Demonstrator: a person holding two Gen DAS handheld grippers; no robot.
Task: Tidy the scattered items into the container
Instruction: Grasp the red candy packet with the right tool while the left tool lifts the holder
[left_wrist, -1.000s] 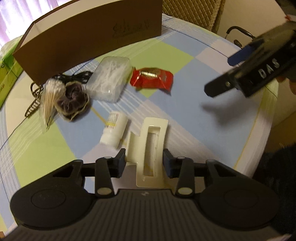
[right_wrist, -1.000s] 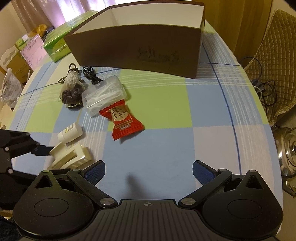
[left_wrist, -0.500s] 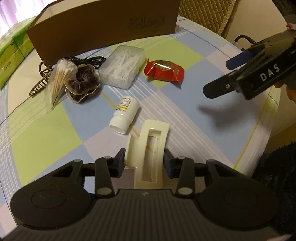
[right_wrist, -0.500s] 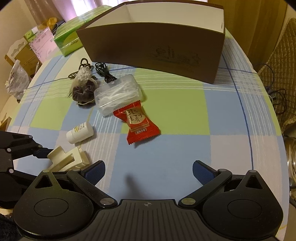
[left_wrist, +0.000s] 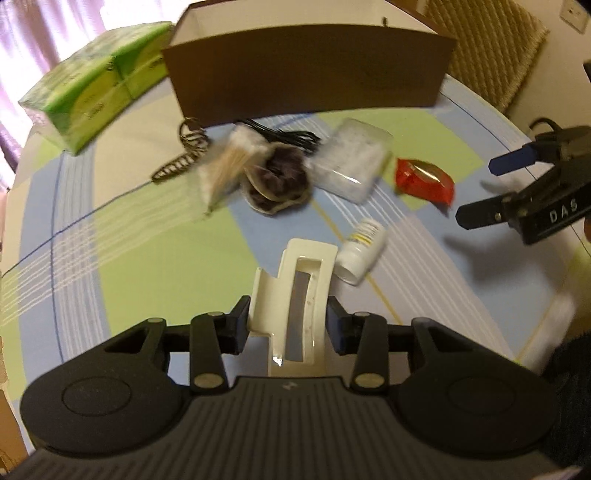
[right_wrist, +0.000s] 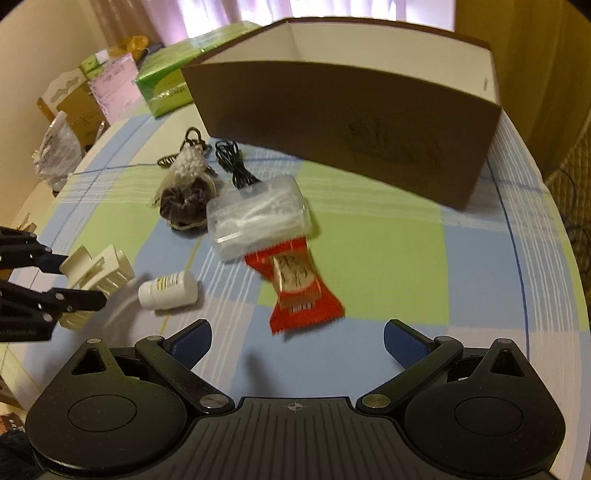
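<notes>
1. Closest to me, the left gripper (left_wrist: 287, 320) had its fingers pinching a cream hair claw clip (left_wrist: 295, 295), one pad on each side of it, the clip jutting forward past the pads above the desk (left_wrist: 155, 266).
2. The right gripper (right_wrist: 297, 341) hung over the checked cloth with its blue-padded fingers (right_wrist: 192, 341) spread wide and nothing between them.
3. Just beyond the clip, a small white pill bottle (right_wrist: 168, 290) lay on its side on the desk.
4. A red snack packet (right_wrist: 297, 288) lay ahead of the right gripper, one end touching a clear plastic case of white picks (right_wrist: 256, 218).
5. Beside that case sat a dark scrunchie (right_wrist: 184, 206), with a bag of cotton swabs (left_wrist: 227, 166) resting against it.
6. Behind those lay a black cable (right_wrist: 234, 162) and a metal key ring with a spring (left_wrist: 184, 147).
7. Farther back stood the brown cardboard box (right_wrist: 351, 122), open at the top, its pale inside walls showing; I couldn't see its floor.
8. Past the box's left corner sat a green tissue pack (left_wrist: 92, 88), near the desk's edge.
</notes>
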